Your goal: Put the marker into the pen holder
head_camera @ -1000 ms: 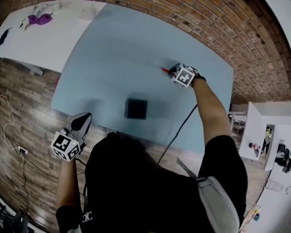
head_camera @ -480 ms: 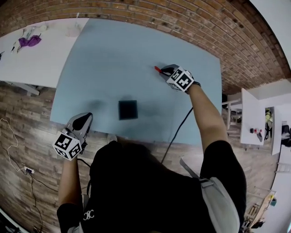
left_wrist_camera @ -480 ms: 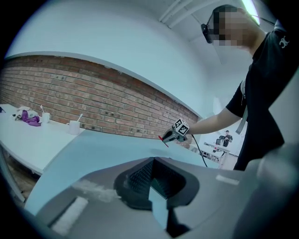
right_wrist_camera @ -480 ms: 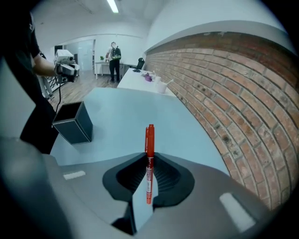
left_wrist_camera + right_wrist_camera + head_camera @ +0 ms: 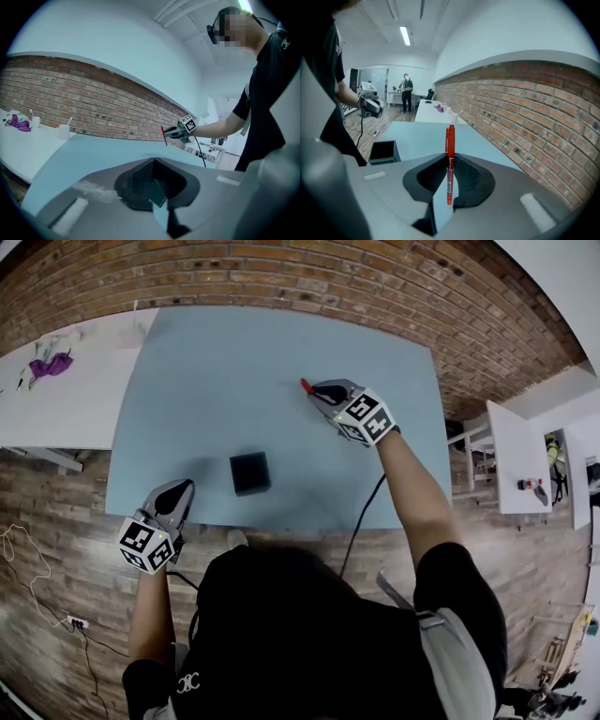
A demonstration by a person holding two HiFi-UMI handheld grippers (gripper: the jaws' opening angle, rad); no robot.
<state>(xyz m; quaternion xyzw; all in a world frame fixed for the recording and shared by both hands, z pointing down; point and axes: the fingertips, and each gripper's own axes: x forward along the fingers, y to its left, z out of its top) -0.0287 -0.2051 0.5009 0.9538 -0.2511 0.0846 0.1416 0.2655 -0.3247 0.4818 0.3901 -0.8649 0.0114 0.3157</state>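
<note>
Holding a red marker (image 5: 450, 154), my right gripper (image 5: 448, 180) has its jaws pinched on the lower half of the barrel. The upper end of the marker stands clear above the jaws. In the head view this gripper hangs over the light blue table (image 5: 216, 362), a little right of the middle and about halfway between the near and far edges. The red tip of the marker pokes out toward the far left corner.

The pen holder (image 5: 250, 472) is a small, dark, square box with an open top. It stands on the table close to the near edge, slightly left of that edge's middle. It is well apart from the marker, nearer to me and to the left of it. In the right gripper view it shows low on the left, and I cannot see anything inside it.

My left gripper (image 5: 178, 491) sits at the near edge of the table, close to the near left corner and left of the pen holder, not touching it. Its jaws are pressed together with nothing between them.

A brick wall (image 5: 309, 277) runs along the far edge of the table. A white table (image 5: 66, 399) adjoins the left edge.
</note>
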